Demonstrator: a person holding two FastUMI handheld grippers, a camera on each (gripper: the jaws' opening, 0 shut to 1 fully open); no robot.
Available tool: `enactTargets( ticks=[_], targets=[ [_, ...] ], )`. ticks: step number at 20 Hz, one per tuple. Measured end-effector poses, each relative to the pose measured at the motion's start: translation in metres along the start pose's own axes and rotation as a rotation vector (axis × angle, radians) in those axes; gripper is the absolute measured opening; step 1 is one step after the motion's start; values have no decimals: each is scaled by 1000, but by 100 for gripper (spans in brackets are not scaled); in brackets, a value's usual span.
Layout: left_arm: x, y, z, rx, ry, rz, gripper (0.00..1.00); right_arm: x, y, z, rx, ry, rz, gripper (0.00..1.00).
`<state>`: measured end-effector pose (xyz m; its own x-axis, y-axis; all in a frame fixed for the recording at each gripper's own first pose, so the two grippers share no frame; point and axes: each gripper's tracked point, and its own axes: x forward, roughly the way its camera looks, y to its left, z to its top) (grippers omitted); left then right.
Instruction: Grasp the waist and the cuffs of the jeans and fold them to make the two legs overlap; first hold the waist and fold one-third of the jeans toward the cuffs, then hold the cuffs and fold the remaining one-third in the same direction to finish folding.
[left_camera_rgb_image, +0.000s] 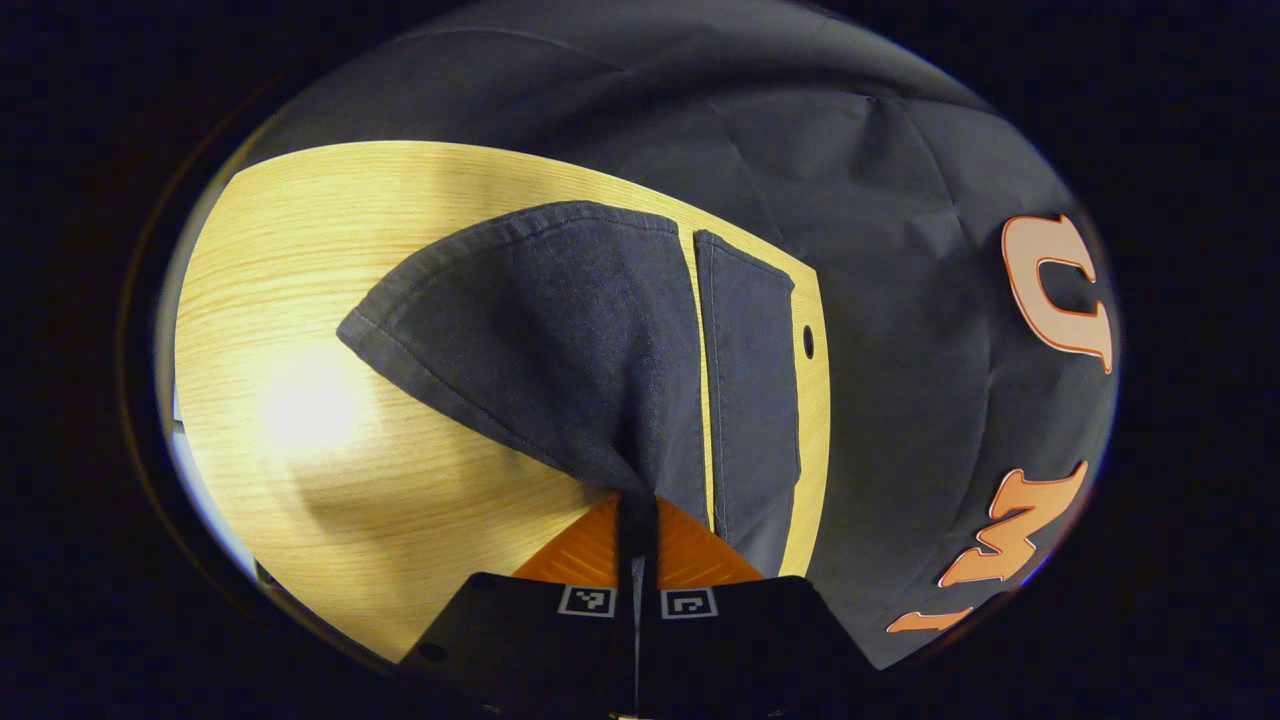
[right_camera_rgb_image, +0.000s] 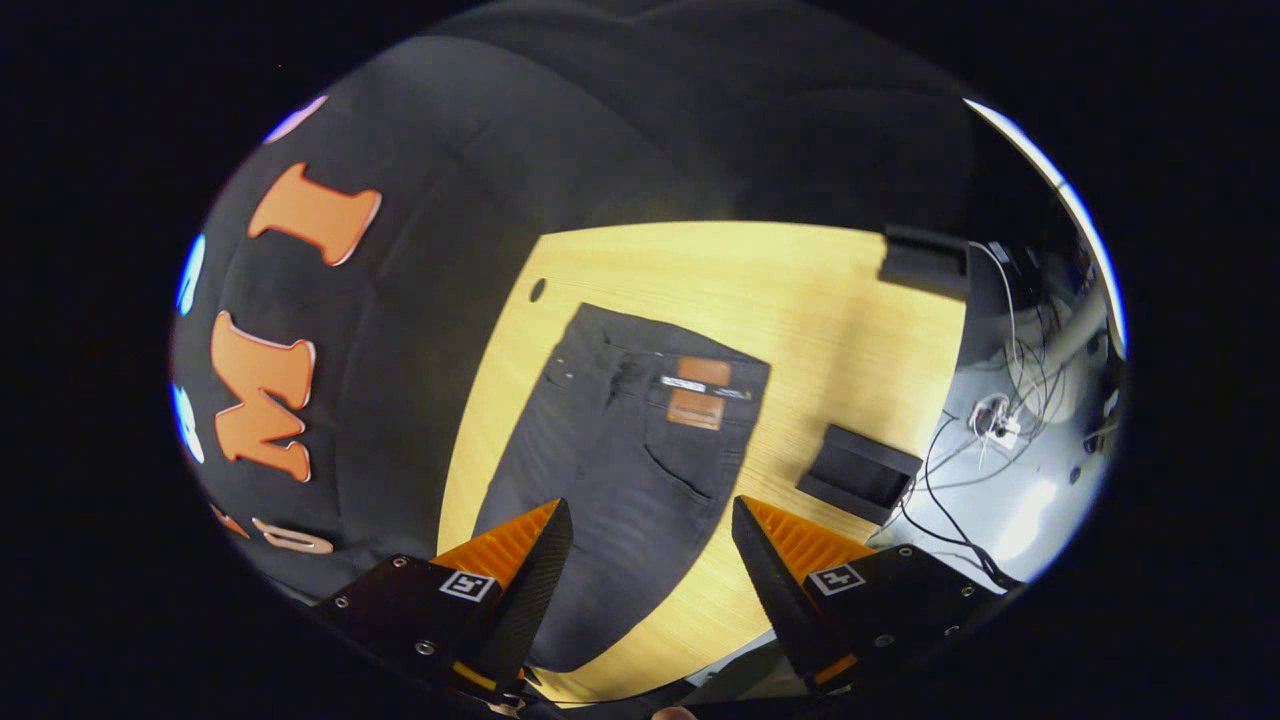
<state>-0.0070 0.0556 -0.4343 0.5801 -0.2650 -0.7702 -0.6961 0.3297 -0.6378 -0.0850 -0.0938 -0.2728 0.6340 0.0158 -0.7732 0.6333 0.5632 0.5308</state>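
Left gripper (left_camera_rgb_image: 636, 520): fingers pressed together on a pinch of the jeans (left_camera_rgb_image: 560, 340). The fabric fans up and away from the pinch point, lifted off the table (left_camera_rgb_image: 300, 300), and one cuff hem runs along the far edge of the raised piece. A second leg strip (left_camera_rgb_image: 752, 400) lies flat on the table just beside the lifted one, near the table edge. A small hole (left_camera_rgb_image: 808, 342) in the tabletop sits just past that strip.

Right gripper (right_camera_rgb_image: 650, 560): fingers spread wide, nothing between them, hovering above the jeans' seat area. It is not touching the fabric as far as the right gripper view shows.

In the right gripper view the jeans (right_camera_rgb_image: 630, 450) lie flat on the table (right_camera_rgb_image: 800, 290), waist end away from the camera, with a brown patch (right_camera_rgb_image: 697, 400) at the waistband and a back pocket below it. The jeans sit near the table edge next to the booth wall.

A black block (right_camera_rgb_image: 860, 470) lies on the table beside the jeans, apart from them. Another black block (right_camera_rgb_image: 925, 260) is at the far corner. Cables (right_camera_rgb_image: 970, 440) lie on the floor beyond the table.
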Motion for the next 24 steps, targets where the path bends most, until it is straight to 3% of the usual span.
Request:
enactTargets(
  ticks=[4,7,11,17,19,22,23,24],
  targets=[
    [-1,-1,-1,2,11,1,2,35,-25,-14,-2,69,-54,98],
    [0,-2,-2,-7,14,4,2,53,-30,-3,10,48,-51,98],
    [-2,-3,-1,-15,18,8,2,68,-24,1,37,52,-9,98],
    [-2,-5,-2,-16,28,0,2,86,-17,-3,39,46,22,90],
    [-1,-6,-4,-24,32,1,2,87,-26,-1,48,26,12,70],
    [-2,-6,-5,-30,37,5,2,85,-33,0,115,-3,15,18],
    [-2,-5,-6,-26,38,10,2,87,-31,-1,103,-4,21,12],
    [-3,-4,-5,-21,32,18,2,81,-36,3,75,-9,-8,11]
  ],
)
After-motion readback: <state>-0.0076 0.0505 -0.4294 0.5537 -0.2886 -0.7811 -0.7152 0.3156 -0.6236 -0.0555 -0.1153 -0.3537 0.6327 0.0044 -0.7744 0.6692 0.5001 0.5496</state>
